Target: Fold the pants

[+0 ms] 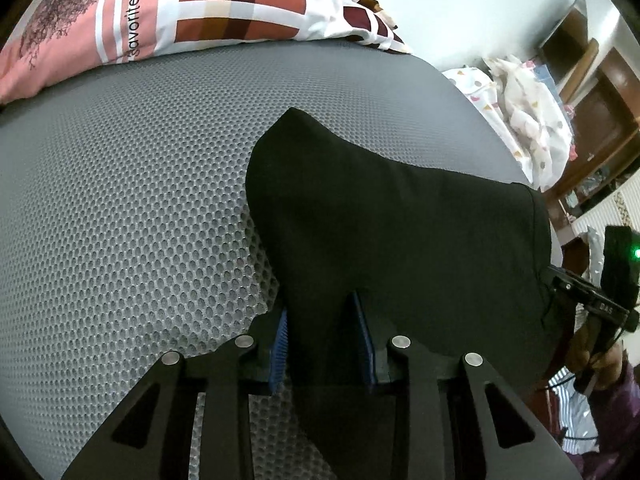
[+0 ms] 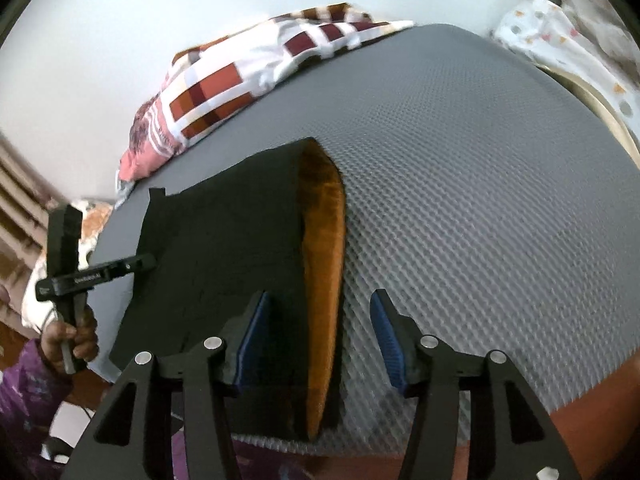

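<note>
Left wrist view: my left tongs [image 1: 323, 344] are pinching the near edge of the black pants [image 1: 400, 216]. Cloth fills the gap between the blue pads [image 1: 280, 348], so I'm calling that a real grip.

Right wrist view: my right tongs [image 2: 318, 340] are spread, nothing gripped. The pants' right edge with its orange lining [image 2: 326, 260] sits between the fingers, but the right-hand pad [image 2: 386, 340] is clearly off the cloth, over bare mat. The other pad looks close to the fabric; can't tell if it touches.

Where the pants are: lying mostly flat on the grey mesh mat [image 1: 120, 200], near the front edge, already looking folded into a compact slab. A patterned pillow [image 1: 160, 12] is well apart at the far side.

Step in hand: my read is I'm mid-fold, one side secured, the other side not picked up yet. Just a guess from how it lies.

Next move needs: right tongs to close on that orange-lined edge, catching all the layers and not just the top one. Then both sides should lift together so the slab doesn't skew.

Other bits: from the right camera I can see my left hand [image 2: 74, 338] on its handle just beside the pants' left edge.

Worry: thick edge, might slip a layer.
</note>
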Motion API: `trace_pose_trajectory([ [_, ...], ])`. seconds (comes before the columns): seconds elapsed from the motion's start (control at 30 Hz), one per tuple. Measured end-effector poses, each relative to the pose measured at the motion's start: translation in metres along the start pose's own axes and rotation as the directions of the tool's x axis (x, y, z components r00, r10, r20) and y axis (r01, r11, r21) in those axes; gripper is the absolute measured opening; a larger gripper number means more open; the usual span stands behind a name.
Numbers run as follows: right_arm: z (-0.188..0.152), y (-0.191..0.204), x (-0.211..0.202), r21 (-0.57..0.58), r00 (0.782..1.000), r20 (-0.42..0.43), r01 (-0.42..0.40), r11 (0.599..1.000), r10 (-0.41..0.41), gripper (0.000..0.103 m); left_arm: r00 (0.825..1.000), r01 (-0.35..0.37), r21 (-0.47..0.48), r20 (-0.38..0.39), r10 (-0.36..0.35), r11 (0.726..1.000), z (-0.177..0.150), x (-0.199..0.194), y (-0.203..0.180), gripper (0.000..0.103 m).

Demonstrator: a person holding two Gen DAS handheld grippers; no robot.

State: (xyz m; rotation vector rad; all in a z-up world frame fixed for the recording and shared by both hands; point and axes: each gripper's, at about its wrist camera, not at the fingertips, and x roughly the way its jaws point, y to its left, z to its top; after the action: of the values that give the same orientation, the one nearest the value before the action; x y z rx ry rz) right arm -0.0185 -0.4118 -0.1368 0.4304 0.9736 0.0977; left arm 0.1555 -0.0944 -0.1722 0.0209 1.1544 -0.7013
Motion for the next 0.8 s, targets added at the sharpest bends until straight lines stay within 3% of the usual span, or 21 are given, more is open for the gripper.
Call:
trace_pose_trajectory([
  [0.1,0.004,0.007,0.018,-0.008,0.996,-0.064,-0.058,0.998,0.057,0.048,1.000,-0.031,0.039,0.005,0.031,0.999,-0.001,0.001,-0.005,0.034],
  [0.2,0.003,0.008,0.023,-0.026,0.995,-0.058,-0.078,0.997,0.076,0.048,0.998,-0.058,0.063,0.028,0.056,0.996,-0.006,0.000,-0.006,0.040],
  [0.33,0.005,-0.023,0.024,0.131,0.966,-0.062,-0.243,0.961,0.252,0.048,0.995,-0.085,0.070,0.053,0.082,0.994,-0.011,-0.001,-0.007,0.044],
  [0.57,0.010,-0.026,0.027,0.150,0.957,-0.081,-0.263,0.953,0.277,0.048,0.984,-0.169,0.143,0.077,0.160,0.975,-0.014,-0.002,-0.020,0.045],
  [0.8,0.020,-0.022,0.036,0.157,0.958,-0.103,-0.251,0.955,0.268,0.050,0.977,-0.205,0.169,0.089,0.192,0.964,-0.016,-0.002,-0.025,0.045],
])
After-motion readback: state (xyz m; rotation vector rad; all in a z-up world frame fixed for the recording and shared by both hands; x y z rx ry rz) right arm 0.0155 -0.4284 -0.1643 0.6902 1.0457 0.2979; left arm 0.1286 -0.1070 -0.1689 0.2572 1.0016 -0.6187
